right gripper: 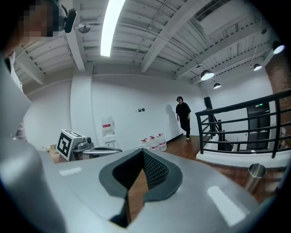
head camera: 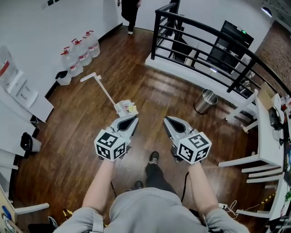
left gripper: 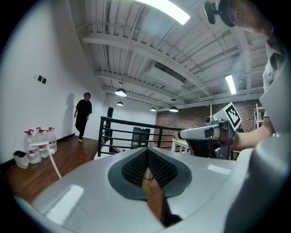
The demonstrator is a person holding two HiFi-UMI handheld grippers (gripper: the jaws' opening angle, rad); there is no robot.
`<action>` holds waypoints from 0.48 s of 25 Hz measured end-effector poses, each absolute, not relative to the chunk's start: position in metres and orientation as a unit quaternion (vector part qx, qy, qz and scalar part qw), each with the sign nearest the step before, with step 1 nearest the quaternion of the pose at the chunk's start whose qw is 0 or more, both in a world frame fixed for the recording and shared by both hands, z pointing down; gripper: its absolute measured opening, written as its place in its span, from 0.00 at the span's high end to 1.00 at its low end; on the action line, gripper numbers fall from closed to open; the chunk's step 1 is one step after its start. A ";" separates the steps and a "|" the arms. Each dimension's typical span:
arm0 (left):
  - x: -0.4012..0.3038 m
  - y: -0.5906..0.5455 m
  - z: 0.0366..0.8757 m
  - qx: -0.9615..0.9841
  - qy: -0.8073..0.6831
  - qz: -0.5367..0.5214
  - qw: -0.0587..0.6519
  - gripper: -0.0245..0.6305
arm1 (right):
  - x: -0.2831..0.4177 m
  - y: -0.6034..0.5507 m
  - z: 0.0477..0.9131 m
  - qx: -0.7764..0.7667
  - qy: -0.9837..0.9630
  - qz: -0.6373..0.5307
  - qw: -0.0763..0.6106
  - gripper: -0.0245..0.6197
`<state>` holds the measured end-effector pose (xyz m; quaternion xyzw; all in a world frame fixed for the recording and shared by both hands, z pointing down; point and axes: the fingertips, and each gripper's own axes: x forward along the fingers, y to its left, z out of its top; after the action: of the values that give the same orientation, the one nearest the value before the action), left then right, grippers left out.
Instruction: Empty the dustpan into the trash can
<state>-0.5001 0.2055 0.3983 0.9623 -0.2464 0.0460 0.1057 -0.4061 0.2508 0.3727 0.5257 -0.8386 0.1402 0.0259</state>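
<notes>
A long-handled dustpan (head camera: 123,108) stands on the wood floor with bits of litter in its pan; its white handle (head camera: 101,86) leans up to the left. A round metal trash can (head camera: 205,101) stands to the right near the black railing. My left gripper (head camera: 135,118) is shut and empty, its tip just below the pan. Level with it and to its right, my right gripper (head camera: 166,119) is also shut and empty. In the left gripper view the jaws (left gripper: 147,152) meet and the white handle (left gripper: 53,164) shows at the left. The right gripper view shows the closed jaws (right gripper: 142,152) and the trash can (right gripper: 256,175).
Several water bottles (head camera: 81,52) and a small white bin (head camera: 64,78) line the left wall. A black railing (head camera: 204,50) fences a raised platform. White desks (head camera: 268,136) stand at the right. A person (head camera: 130,13) walks at the far end. My own feet (head camera: 153,158) are below the grippers.
</notes>
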 end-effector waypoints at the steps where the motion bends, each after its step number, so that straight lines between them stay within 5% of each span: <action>1: -0.495 0.190 0.401 0.961 -0.252 0.047 0.105 0.96 | -0.399 0.235 0.375 0.523 -0.840 0.140 0.023 0.96; 12: -0.430 0.057 0.416 0.944 -0.306 0.065 0.109 0.96 | -0.337 0.078 0.387 0.476 -0.870 0.123 0.041 0.96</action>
<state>-0.4300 0.0574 0.4160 0.9435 -0.3061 0.0650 0.1088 -0.3368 0.0784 0.3868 0.4756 -0.8700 0.1235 0.0413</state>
